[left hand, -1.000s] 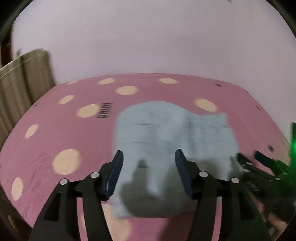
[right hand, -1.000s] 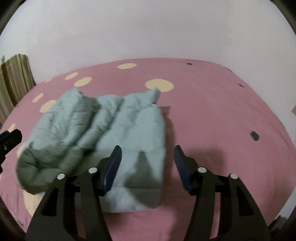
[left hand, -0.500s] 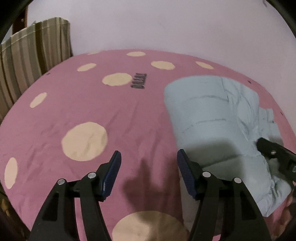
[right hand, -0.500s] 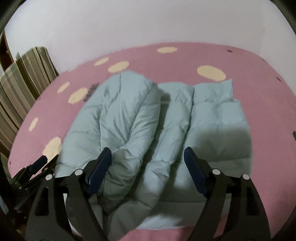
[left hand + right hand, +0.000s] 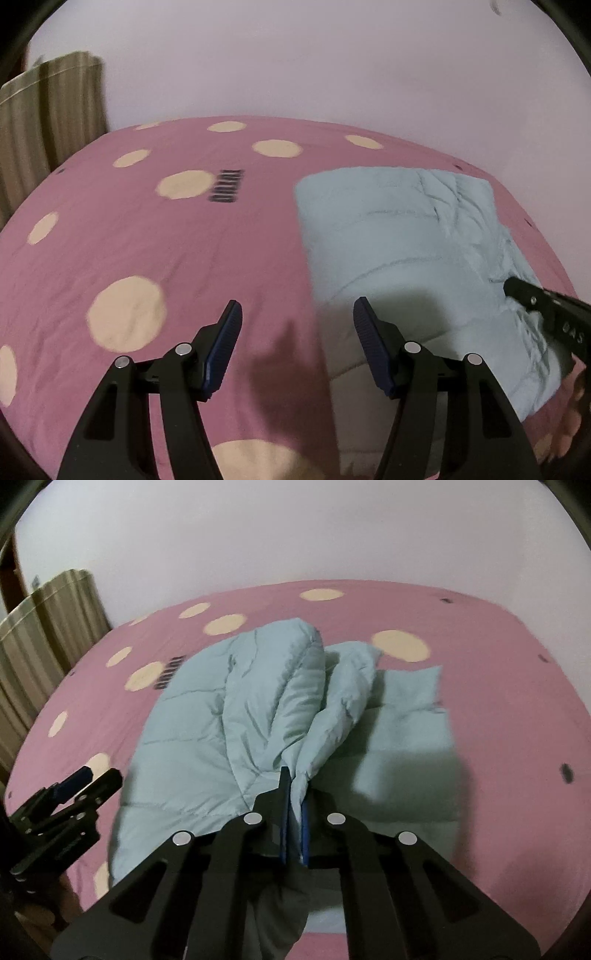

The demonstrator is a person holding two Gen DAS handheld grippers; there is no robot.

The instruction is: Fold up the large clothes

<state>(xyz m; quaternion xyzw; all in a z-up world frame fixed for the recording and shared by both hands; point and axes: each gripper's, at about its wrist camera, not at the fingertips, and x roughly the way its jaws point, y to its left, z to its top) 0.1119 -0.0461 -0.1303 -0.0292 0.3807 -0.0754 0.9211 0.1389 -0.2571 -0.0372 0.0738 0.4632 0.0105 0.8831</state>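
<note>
A pale blue puffer jacket (image 5: 207,738) lies partly folded on the pink bed; in the left wrist view the jacket (image 5: 399,236) fills the right side. My right gripper (image 5: 293,781) is shut on a pinched fold of the jacket near its front edge, and the fabric rises in ridges ahead of the pads. My left gripper (image 5: 297,321) stands open over bare sheet just left of the jacket, with nothing between its fingers. It shows as the left gripper (image 5: 88,779) at the left in the right wrist view; the right gripper (image 5: 546,306) enters at the right in the left wrist view.
The bed (image 5: 147,236) has a pink sheet with cream dots and a dark printed word (image 5: 227,185). A striped curtain (image 5: 44,122) hangs at the left, with a plain pale wall behind. Bare sheet (image 5: 509,686) stretches right of the jacket.
My right gripper went from open above the jacket to shut on a fold of it. The left gripper swung off the jacket to the bare sheet at its left and stayed open.
</note>
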